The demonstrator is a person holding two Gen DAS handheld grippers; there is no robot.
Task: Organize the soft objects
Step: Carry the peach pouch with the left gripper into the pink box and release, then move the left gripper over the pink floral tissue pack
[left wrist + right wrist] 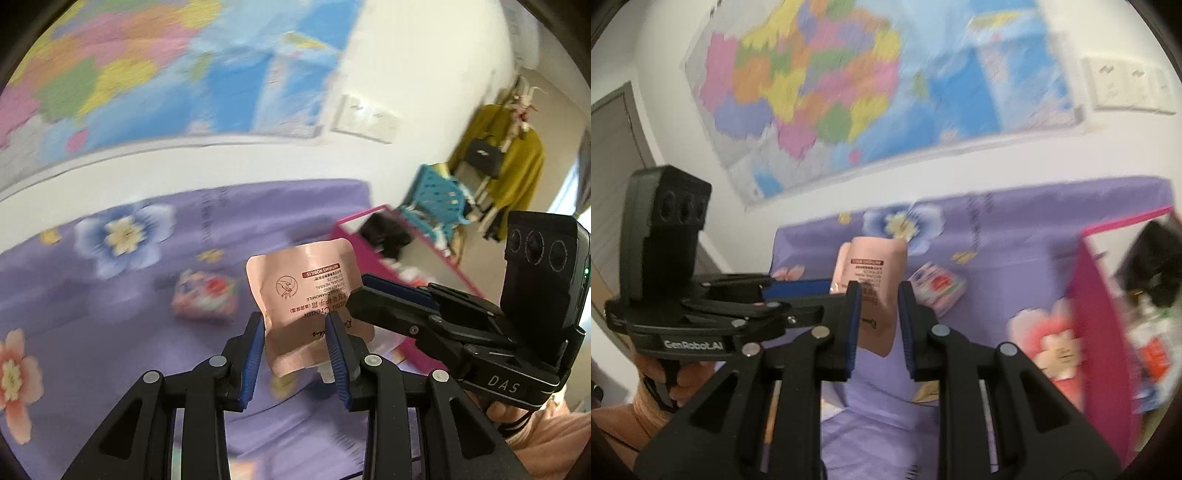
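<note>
- Above the purple flowered cloth [155, 295], both grippers hold one pink pouch [306, 295] in the air.
- Left gripper [295, 332]: jaws narrow, blue pads pinching the pouch's lower part; pouch stands upright between them, print upside down, white cap [327, 373] at its bottom end.
- Right gripper [877, 317]: jaws narrow, clamped on the same pouch from the other side.
- In the left view the right gripper comes in from the right, its blue finger tip touching the pouch's right edge.
- In the right view the left gripper sits at the left, its blue finger [798, 288] reaching the pouch's left side.
- Small floral packet [205, 295] lies flat on the cloth behind the pouch, apart from it.
- Pink bin [399, 277] stands at the cloth's right side; dark item inside, other contents too blurred to name.
- Colourful map [849, 92] on the white wall behind; wall sockets [1130, 86] to its right.
- A hand [517, 417] under the right gripper's handle, peach sleeve beside it.
- Background blurred.
</note>
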